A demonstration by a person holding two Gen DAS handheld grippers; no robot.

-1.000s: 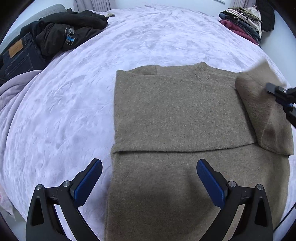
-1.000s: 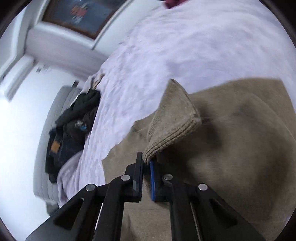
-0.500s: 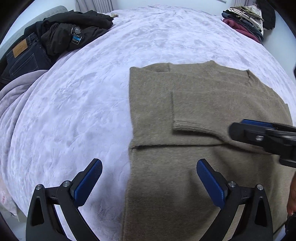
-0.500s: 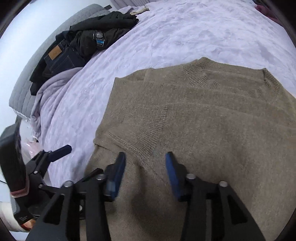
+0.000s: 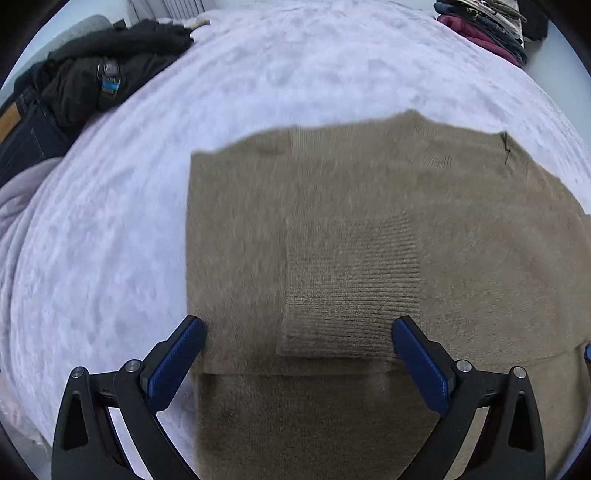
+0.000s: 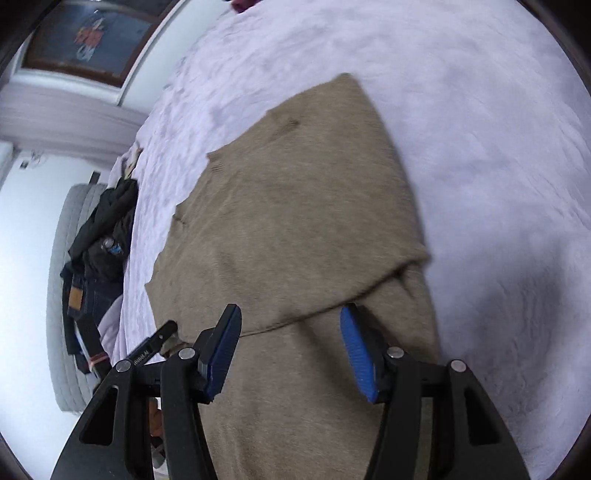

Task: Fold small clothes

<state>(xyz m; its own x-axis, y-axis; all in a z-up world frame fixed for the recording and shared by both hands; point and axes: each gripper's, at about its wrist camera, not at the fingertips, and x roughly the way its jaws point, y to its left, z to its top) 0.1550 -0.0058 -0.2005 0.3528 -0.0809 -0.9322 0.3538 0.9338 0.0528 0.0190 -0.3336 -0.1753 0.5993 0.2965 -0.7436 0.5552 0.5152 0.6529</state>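
Note:
A brown knitted sweater [image 5: 332, 229] lies flat on the lilac bedspread [image 5: 110, 221], both sleeves folded in over its body. The ribbed cuff [image 5: 351, 288] of the top sleeve lies across the middle. My left gripper [image 5: 297, 354] hovers open over that cuff and the sleeve edge below it, with nothing between its blue pads. In the right wrist view the sweater [image 6: 303, 221] runs away from me. My right gripper [image 6: 290, 345] stands open above the folded sleeve's edge near the sweater's right side, gripping nothing. The tip of the left gripper shows at the left of that view.
A heap of dark clothes [image 5: 92, 77] with jeans lies at the bed's far left. A stack of folded garments [image 5: 487, 29] sits at the far right corner. A grey headboard [image 6: 66, 295] and white wall border the bed's left side in the right wrist view.
My right gripper laid the sleeve across the sweater, let it go and swung out to the sweater's right side. My left gripper moved in lower over the folded cuff.

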